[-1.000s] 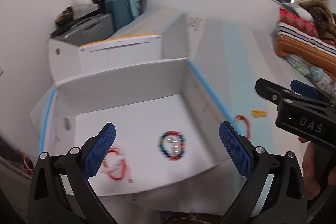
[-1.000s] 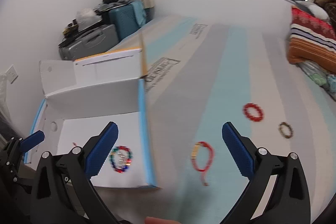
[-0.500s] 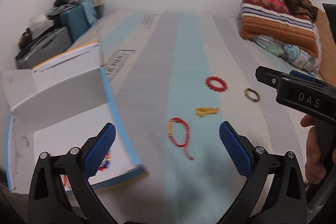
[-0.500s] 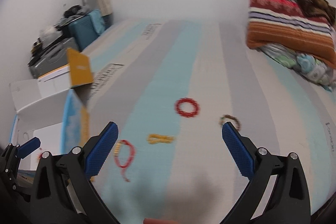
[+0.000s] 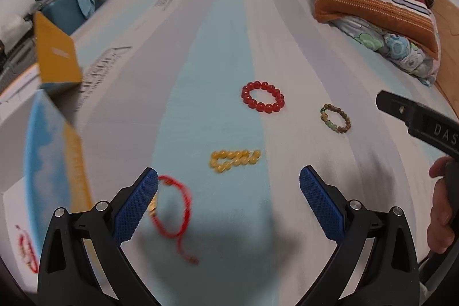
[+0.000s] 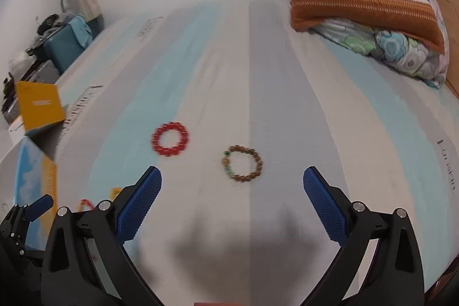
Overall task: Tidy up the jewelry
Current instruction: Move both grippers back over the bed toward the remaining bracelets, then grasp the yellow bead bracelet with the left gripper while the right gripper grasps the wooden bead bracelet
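Both sets of fingers are being held spread wide, with nothing in them. The red string bracelet is lying on the bed, just beside the left gripper's left finger. It is judged light and floppy, best pinched across the string.

The brown bead bracelet is lying ahead of the right gripper, between its fingers.

The left finger is covering part of the blurred red cord bracelet; the box is running off-frame.

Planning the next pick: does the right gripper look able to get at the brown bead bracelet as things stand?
Probably yes. The right gripper is open, and the brown bead bracelet lies flat on the striped bed cover just ahead between its fingers, apart from the red bead bracelet.
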Available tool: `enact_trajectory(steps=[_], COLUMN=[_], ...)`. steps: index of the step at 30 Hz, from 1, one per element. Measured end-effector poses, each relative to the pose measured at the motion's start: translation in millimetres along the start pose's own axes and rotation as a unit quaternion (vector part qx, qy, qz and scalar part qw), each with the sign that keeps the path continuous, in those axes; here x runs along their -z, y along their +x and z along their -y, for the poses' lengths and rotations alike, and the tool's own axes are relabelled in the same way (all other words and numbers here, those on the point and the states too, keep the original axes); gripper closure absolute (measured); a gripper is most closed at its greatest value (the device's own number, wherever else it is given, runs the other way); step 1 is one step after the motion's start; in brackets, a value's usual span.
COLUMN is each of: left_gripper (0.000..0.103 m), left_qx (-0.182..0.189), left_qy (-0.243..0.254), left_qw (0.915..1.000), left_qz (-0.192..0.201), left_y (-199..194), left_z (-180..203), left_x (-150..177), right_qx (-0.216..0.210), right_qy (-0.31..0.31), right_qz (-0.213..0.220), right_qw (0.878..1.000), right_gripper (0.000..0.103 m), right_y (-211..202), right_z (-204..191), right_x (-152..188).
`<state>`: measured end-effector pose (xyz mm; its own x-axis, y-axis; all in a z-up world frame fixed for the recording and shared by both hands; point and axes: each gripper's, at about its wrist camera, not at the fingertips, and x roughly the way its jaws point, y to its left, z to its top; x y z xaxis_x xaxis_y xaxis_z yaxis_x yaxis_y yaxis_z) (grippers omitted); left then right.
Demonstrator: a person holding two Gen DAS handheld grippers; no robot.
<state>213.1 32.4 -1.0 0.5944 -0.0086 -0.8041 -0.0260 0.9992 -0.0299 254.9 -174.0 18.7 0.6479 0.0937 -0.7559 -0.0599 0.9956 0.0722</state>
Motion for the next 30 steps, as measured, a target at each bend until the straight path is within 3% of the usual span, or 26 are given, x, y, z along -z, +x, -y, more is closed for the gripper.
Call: enact_trajectory(steps=[4,9,16,20,25,30], left_gripper=[0.006,0.007,0.011,0.016,0.027,0.048], left_qx=[-0.004,-0.006,0.0,0.003,-0.001,-0.006], left_qy=[0.0,-0.002,-0.002,-0.011,-0.003,0.02], left_qw=[0.9998,0.999,0.9974,0.9968,0.9969,0.9964], left_qz=[-0.021,-0.044,-0.072,-0.08,-0.079,-0.082], left_y=[29.6,62.8,92.4,99.4,98.3,98.2], left_z=[-0.9,-4.8,-10.6,-14.7,-12.4,-2.4], left_x=[-11.7,-16.8,-14.4,-12.8,-10.7,-8.8], right_qx=[0.014,0.012,0.008,0.005,0.008,0.021], right_qy=[-0.006,-0.005,0.004,0.007,0.017,0.014], right_qz=[-0.016,-0.055,-0.083,-0.096,-0.1,-0.098], right_qw=[1.0,0.998,0.997,0.995,0.995,0.995], right_gripper=[0.008,0.016,0.023,0.034,0.044,0.058], right_y=[36.4,76.6,106.9,117.5,122.6,122.6], right_z=[12.2,22.5,25.0,24.9,27.3,26.5], right_x=[-1.5,1.3,0.4,4.2,6.0,8.2])
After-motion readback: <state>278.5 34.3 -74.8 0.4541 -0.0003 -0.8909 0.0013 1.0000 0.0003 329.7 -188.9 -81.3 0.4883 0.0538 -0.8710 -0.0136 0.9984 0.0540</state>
